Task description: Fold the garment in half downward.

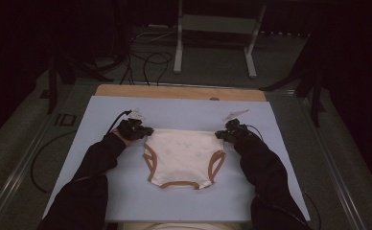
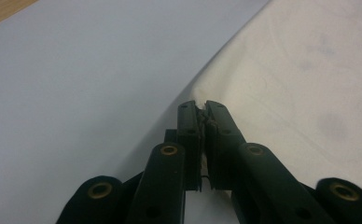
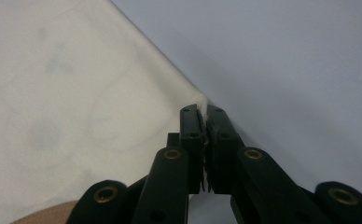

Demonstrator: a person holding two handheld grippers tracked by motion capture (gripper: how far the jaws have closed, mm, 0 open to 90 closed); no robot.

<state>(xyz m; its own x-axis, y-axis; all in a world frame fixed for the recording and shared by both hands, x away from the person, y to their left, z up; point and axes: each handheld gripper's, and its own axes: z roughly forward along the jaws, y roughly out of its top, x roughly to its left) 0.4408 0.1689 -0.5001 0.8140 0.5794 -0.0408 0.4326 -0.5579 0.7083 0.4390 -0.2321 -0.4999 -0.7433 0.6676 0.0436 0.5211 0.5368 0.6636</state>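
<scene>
Lighting is dim in the high view; the room beyond the table is near black, and the floor cables and a pale metal frame (image 1: 216, 36) past the far edge are only roughly legible. Both forearms are in dark sleeves, which cover the near corners of the pale blue mat (image 1: 184, 108) on the table. The faint print on the garment is too washed out to identify in any view.

Item: a pair of cream cotton briefs with rust-brown trim at the leg openings (image 1: 183, 157), lying flat on the mat between the two grippers. Waistband runs straight from one gripper to the other along the far side; crotch end points toward the person. Widest dimension is therefore across the table, along the waistband.

Left gripper (image 1: 143, 131): jaws closed on the left waistband corner. The left gripper view confirms it: a pinch of cream cloth sits between the tips (image 2: 202, 109), and the garment spreads away to the right of the jaws.

Right gripper (image 1: 221, 134): jaws likewise clamped on the right waistband corner. In the right gripper view (image 3: 204, 111) the fabric edge enters the tips and the garment spreads to the left, with a strip of brown trim cut off at the bottom left.
</scene>
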